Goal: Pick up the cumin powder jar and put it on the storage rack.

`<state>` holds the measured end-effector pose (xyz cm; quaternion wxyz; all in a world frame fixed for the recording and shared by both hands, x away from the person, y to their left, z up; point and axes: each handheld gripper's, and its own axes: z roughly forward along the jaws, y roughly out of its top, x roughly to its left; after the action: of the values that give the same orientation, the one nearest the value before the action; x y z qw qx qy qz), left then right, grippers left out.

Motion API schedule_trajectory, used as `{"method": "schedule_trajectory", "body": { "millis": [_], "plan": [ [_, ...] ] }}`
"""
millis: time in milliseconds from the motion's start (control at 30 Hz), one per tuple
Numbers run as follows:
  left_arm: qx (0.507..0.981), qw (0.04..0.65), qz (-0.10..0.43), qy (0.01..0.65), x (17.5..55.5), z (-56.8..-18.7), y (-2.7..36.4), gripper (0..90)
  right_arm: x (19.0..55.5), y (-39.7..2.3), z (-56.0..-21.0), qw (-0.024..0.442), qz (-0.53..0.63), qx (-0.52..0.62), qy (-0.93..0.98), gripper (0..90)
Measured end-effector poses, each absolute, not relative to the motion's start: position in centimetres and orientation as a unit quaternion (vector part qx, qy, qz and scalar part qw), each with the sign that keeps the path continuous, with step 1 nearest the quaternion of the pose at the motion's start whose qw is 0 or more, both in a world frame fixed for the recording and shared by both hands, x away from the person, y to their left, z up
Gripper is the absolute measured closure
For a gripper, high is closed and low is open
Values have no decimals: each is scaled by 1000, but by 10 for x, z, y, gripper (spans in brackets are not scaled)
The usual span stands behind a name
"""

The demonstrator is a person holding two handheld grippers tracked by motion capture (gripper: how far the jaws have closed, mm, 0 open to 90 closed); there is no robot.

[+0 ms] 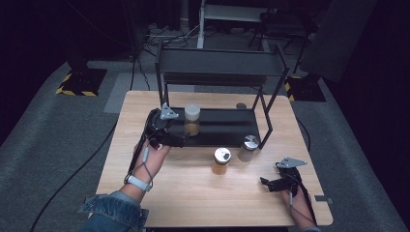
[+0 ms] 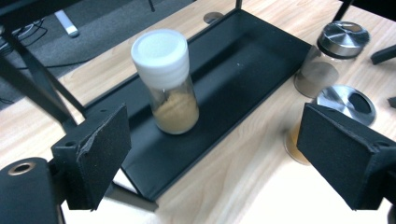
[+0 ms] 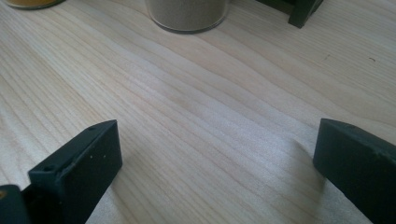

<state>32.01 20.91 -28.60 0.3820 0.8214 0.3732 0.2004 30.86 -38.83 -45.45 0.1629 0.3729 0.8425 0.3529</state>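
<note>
Item 1, table point(image 1: 159, 193): light wood top, bearing everything listed below.

Item 2, rack point(image 1: 217, 130): black metal, two tiers. Its lower tray lies on the table at about 12 o'clock from the table's centre; the upper shelf stands above it on slanted legs.

Item 3, white-lid jar point(image 1: 192, 120): clear glass, tan powder in the lower half, upright on the lower tray toward its left end. In your left gripper view it stands at 12 o'clock from the jaws, beyond them and untouched point(image 2: 166, 86).

Item 4, orange jar point(image 1: 221, 160): metal lid, orange-brown contents, upright on the bare table just in front of the tray, at 5 o'clock from the white-lid jar.

Item 5, grey jar point(image 1: 249, 147): metal lid, greyish contents, upright at the tray's front right corner, just beside the orange jar at its 2 o'clock. Your right gripper view shows its base at the top edge point(image 3: 187, 14).

Item 6, your left gripper point(image 1: 167, 130): over the tray's left end, at 8 o'clock from the white-lid jar. Jaws released, standing wide, nothing between the pads.

Item 7, your right gripper point(image 1: 270, 183): low over the table near its right front corner, at 4 o'clock from the orange jar. Jaws spread, only bare wood between them.
</note>
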Motion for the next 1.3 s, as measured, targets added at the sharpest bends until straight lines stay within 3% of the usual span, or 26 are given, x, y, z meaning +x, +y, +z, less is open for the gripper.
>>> {"method": "schedule_trajectory", "body": {
  "millis": [567,700,1300],
  "plan": [
    [819,386,201,374,266,-340,242,101,309,-388,-454,163,353,373,842,7],
    [829,352,212,379,262,-357,238,102,308,-388,-454,163,353,374,842,7],
    [833,325,204,399,256,-417,239,109,308,-388,-454,163,353,374,842,6]
  ]
}}
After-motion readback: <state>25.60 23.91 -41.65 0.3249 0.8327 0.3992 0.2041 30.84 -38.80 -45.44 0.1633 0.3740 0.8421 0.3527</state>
